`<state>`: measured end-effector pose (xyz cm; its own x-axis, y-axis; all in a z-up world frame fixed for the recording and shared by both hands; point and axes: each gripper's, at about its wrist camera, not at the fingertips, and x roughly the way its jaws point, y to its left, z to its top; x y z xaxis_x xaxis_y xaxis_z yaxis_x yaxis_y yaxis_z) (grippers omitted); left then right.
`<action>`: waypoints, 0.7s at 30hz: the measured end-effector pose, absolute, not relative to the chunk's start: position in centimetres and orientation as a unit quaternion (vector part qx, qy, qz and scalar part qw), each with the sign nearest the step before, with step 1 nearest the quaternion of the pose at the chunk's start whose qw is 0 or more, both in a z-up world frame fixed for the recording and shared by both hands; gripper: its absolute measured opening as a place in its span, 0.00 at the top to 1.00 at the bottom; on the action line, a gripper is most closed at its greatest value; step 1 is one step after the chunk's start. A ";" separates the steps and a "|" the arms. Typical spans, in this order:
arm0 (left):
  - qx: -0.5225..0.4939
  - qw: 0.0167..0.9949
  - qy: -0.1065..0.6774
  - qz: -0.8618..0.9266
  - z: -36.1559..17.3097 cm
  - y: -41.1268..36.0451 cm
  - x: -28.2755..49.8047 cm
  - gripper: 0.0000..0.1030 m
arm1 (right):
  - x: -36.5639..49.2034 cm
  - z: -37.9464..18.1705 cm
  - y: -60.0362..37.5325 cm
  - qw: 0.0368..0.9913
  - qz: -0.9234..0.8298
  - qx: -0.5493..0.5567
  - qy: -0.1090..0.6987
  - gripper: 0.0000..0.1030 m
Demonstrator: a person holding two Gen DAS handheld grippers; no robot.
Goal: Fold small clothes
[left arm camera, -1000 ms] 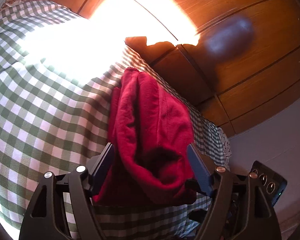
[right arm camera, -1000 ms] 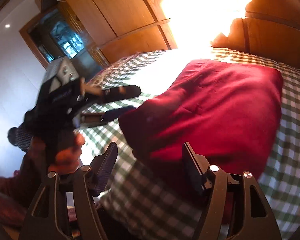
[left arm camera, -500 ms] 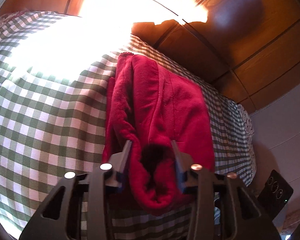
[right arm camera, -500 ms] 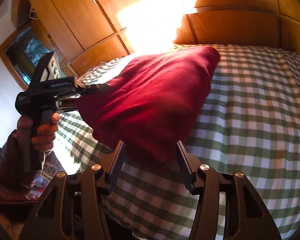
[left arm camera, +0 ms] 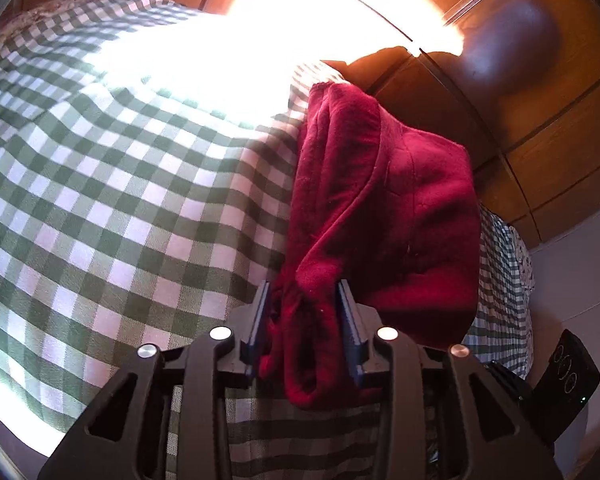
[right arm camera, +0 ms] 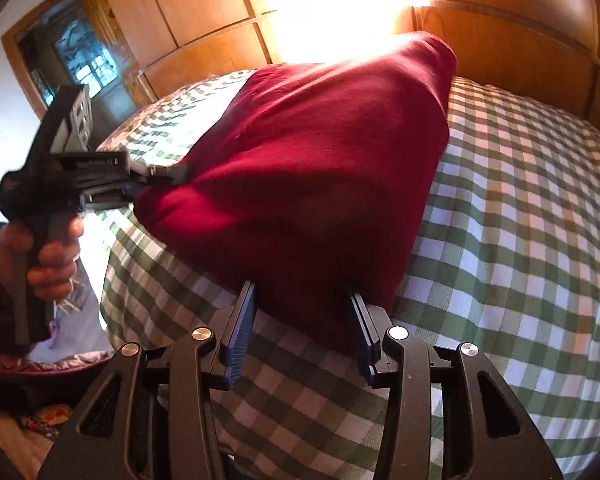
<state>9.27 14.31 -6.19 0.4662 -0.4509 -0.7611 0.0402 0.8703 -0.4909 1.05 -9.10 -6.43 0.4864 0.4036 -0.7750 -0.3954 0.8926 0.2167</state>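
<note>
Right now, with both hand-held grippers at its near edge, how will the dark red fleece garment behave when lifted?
The dark red fleece garment will probably droop: it already sags and bunches between the left hand-held gripper fingers. The thick pile should grip, not slip. Folded layers may slide apart on the green checked bedspread.

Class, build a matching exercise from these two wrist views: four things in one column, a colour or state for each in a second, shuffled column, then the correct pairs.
Things
1. garment
2. bedcover
3. wardrobe doors
4. left gripper

Colours or states
A. brown wood panels
B. dark red, one end lifted off the bed
C. shut on a bunched corner of cloth
D. green and white checks

Pairs: 1-B, 2-D, 3-A, 4-C
</note>
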 end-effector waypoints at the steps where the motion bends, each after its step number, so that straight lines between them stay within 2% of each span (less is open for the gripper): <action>1: -0.195 0.839 0.488 -0.143 -5.5 14.1 9.2 0.62 | 1.1 -6.1 -9.2 0.860 0.235 0.005 0.453 0.58; 5: -0.154 0.872 0.451 -0.116 -2.5 13.3 9.6 0.63 | 1.5 -3.7 -10.3 0.865 0.240 0.019 0.440 0.50; 10: -0.112 0.901 0.405 -0.112 0.0 11.4 10.9 0.64 | 4.0 -0.8 -11.1 0.886 0.216 0.042 0.407 0.50; 15: -0.049 0.905 0.408 -0.115 -0.7 8.2 12.5 0.65 | 9.2 -0.4 -11.6 0.898 0.162 0.062 0.405 0.50; 21: -0.051 0.891 0.438 -0.106 -3.3 8.0 13.4 0.64 | 13.9 -1.7 -10.2 0.896 0.145 0.046 0.418 0.50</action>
